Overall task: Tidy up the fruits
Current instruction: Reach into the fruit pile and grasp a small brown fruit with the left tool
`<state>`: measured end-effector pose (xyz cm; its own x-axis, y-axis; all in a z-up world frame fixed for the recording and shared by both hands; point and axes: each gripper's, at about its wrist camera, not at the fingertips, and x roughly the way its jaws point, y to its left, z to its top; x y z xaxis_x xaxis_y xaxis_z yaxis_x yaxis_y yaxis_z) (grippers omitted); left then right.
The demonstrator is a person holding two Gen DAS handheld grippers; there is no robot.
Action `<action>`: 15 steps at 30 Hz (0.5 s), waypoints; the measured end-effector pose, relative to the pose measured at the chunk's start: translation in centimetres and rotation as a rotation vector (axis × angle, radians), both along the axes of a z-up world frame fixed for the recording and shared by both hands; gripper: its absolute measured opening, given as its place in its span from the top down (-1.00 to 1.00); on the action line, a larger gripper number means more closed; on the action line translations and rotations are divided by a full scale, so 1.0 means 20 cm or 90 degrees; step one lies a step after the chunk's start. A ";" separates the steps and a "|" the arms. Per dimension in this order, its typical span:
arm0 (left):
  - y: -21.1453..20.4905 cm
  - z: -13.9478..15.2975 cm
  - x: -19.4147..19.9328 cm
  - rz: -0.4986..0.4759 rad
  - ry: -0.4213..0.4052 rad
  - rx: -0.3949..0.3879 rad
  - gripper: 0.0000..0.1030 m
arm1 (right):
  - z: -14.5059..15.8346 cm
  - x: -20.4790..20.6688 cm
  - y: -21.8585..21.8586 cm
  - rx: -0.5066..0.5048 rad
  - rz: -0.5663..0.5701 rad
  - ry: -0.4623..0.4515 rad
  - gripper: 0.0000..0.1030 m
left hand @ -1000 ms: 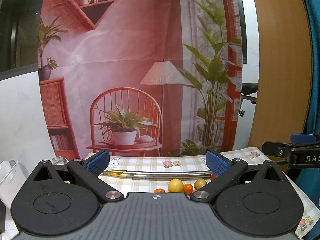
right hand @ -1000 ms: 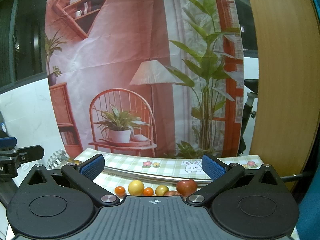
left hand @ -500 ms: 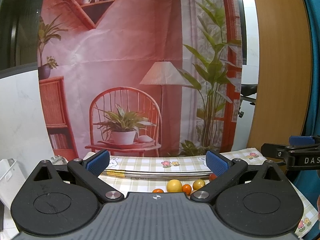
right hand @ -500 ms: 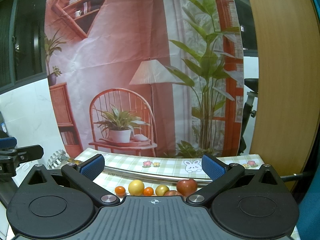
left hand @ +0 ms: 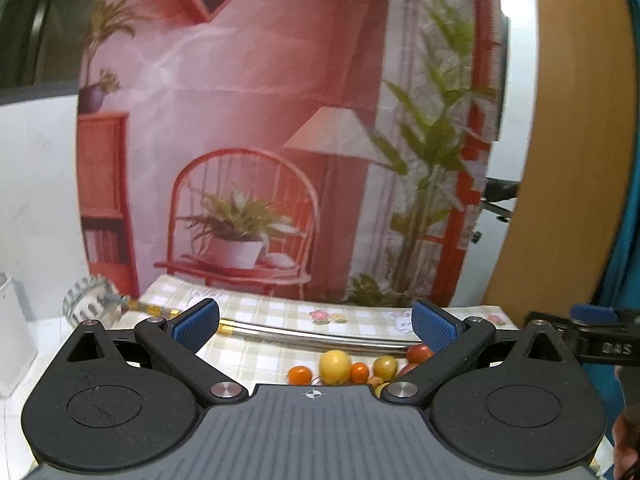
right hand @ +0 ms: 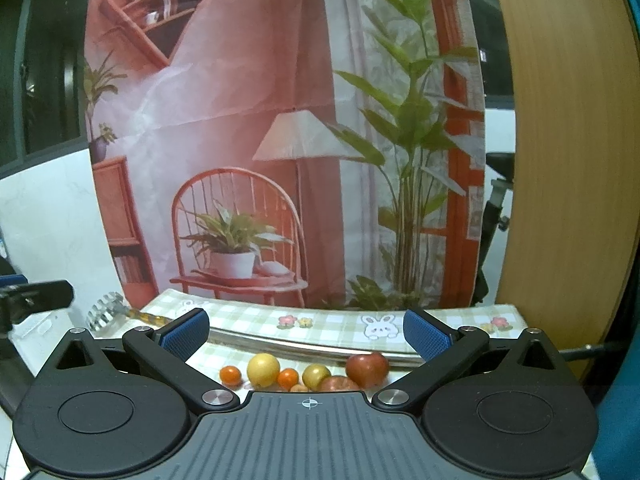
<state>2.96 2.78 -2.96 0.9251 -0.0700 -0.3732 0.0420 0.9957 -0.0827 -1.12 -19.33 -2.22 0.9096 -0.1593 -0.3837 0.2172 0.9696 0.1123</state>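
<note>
Several small fruits lie in a row on a checked tablecloth (right hand: 332,320): a yellow round fruit (right hand: 263,369), small orange ones (right hand: 231,375), a yellow-green one (right hand: 316,375) and a bigger red tomato (right hand: 367,368). The same row shows in the left wrist view, with the yellow fruit (left hand: 335,366) in the middle. My left gripper (left hand: 316,322) is open and empty, above and short of the fruits. My right gripper (right hand: 306,330) is open and empty, likewise above them. The near fruits are partly hidden by the gripper bodies.
A metal rod (right hand: 304,346) lies across the cloth behind the fruits. A ribbed glass dish (left hand: 86,306) stands at the far left. A printed backdrop (right hand: 280,140) hangs behind the table. A wooden panel (right hand: 568,160) stands on the right. A white container (left hand: 12,340) sits at the left edge.
The left gripper has swung, so the glass dish and table's left end come into view and the fruits sit lower right. The right gripper has barely moved. Both stay open.
</note>
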 end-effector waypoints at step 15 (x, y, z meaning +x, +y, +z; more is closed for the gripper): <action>0.24 -0.43 0.29 0.056 0.117 0.008 -0.97 | -0.44 0.19 -0.13 0.020 0.015 0.062 -1.00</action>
<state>8.70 7.61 -11.49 0.8435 0.0134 -0.5370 -0.0596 0.9959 -0.0687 2.61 -21.84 -11.02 0.8709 -0.1255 -0.4752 0.2062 0.9709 0.1215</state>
